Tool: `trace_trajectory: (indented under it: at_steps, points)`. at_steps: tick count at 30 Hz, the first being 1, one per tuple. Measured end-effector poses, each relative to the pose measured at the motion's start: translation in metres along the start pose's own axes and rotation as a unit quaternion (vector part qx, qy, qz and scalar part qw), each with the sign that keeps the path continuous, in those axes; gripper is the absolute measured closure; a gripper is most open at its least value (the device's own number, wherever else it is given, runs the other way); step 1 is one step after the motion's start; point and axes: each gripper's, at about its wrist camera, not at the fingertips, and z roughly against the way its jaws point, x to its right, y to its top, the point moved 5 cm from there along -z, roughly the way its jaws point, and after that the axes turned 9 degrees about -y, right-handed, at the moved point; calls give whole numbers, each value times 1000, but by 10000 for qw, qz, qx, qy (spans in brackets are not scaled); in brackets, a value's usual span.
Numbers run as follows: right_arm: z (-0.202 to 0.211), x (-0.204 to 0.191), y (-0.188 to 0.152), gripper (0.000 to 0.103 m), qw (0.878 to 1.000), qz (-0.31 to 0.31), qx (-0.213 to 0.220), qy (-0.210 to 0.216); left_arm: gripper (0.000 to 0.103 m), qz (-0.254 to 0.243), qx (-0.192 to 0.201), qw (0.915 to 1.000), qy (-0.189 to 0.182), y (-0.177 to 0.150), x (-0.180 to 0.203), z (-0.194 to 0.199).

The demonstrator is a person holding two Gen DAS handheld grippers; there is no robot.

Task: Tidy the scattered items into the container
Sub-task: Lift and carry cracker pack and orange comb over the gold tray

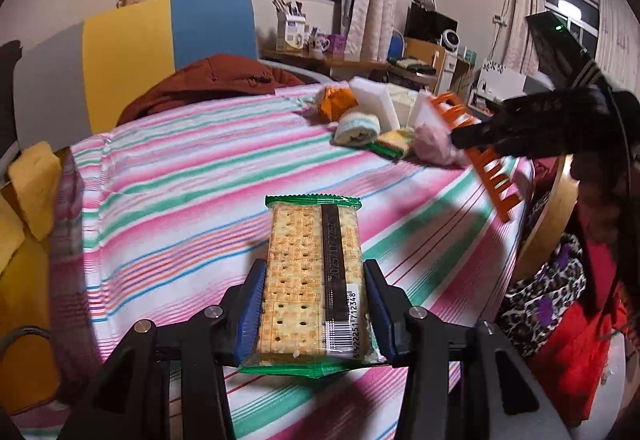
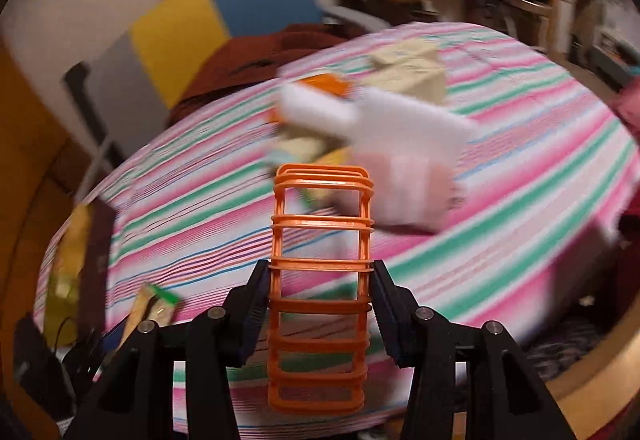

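Note:
My left gripper (image 1: pixel 314 280) is shut on a cracker packet (image 1: pixel 314 276) with green ends, held above the striped tablecloth (image 1: pixel 180 199). My right gripper (image 2: pixel 320 280) is shut on the folded orange plastic basket (image 2: pixel 320 292), held upright; it also shows in the left wrist view (image 1: pixel 494 175) at the far right. Scattered items lie beyond it: white foam blocks (image 2: pixel 400 123), a pink soft item (image 2: pixel 416 195), an orange snack packet (image 1: pixel 336 101), a rolled cloth (image 1: pixel 356 127), a green-edged cracker packet (image 1: pixel 394 141). The right wrist view is blurred.
A rust-brown jacket (image 1: pixel 212 79) lies at the table's far edge before a yellow and blue chair back (image 1: pixel 168 39). A yellow sponge (image 1: pixel 34 175) sits at the left. Red and leopard-print fabric (image 1: pixel 560 304) hangs off the right edge. A cluttered desk (image 1: pixel 360 59) stands behind.

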Motion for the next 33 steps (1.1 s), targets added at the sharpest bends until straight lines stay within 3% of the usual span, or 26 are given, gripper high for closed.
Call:
trace_trajectory:
  at_steps: [6,12,15,22,26,33]
  points:
    - [-15,-74,-7,54,9967,479,44,648,55,212,368,9989,188,6,-14,46]
    - [-24,-150,-2,54,9897,840,-28,1156,55,622,764,9910,903,2,-58,112]
    - [-25,-186,-2,54,9836,1107,-97,1423,55,958,893,9822,1348,-6,-92,146]
    - [-9,-294,-19,54,9619,1791,-214,2054,55,1607,901,9515,2465,-46,-177,209]
    - [-16,-342,-25,54,9544,2015,-350,2175,55,1899,860,9434,2581,-58,-202,217]
    - [-51,-395,-40,53,9574,2293,-722,1600,55,1986,724,9493,2328,-49,-209,197]
